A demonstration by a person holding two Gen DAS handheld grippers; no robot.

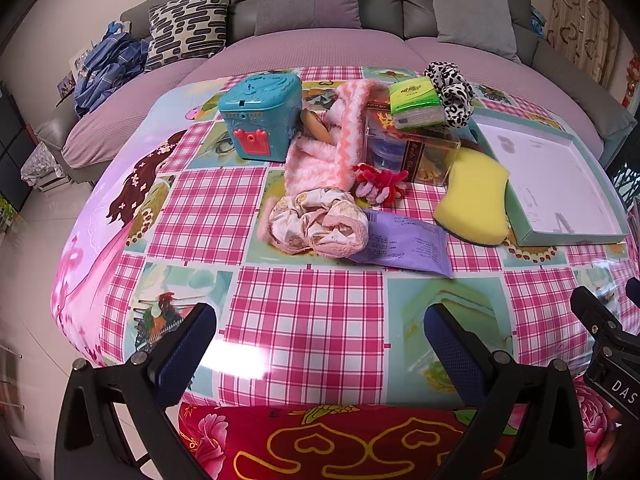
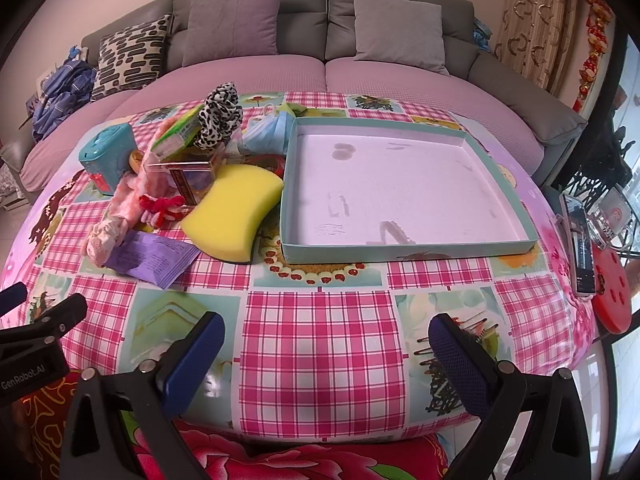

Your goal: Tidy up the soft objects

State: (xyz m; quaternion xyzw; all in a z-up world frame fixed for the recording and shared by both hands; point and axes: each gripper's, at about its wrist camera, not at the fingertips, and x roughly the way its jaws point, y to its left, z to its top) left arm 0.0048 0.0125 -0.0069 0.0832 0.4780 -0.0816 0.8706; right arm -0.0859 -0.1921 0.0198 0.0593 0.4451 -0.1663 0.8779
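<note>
A pile lies on the table: a yellow sponge (image 1: 472, 200) (image 2: 234, 216), a cream floral scrunchie (image 1: 318, 222) (image 2: 106, 236), a pink fluffy cloth (image 1: 332, 140) (image 2: 128, 196), a red and pink chenille piece (image 1: 378, 182) (image 2: 160, 206), and a leopard scrunchie (image 1: 450, 92) (image 2: 220, 116) on a clear box (image 1: 412, 148). A shallow teal box lid (image 2: 404, 246) (image 1: 576, 236) lies empty at the right. My left gripper (image 1: 320, 340) and right gripper (image 2: 326, 348) are open and empty above the table's near edge.
A teal plastic box (image 1: 260, 116), a green tissue pack (image 1: 416, 104), a purple packet (image 1: 404, 242) and blue masks (image 2: 266, 132) lie in the pile. A phone (image 2: 580, 240) and red disc (image 2: 610, 292) sit at the right edge. A grey sofa (image 2: 304, 20) stands behind.
</note>
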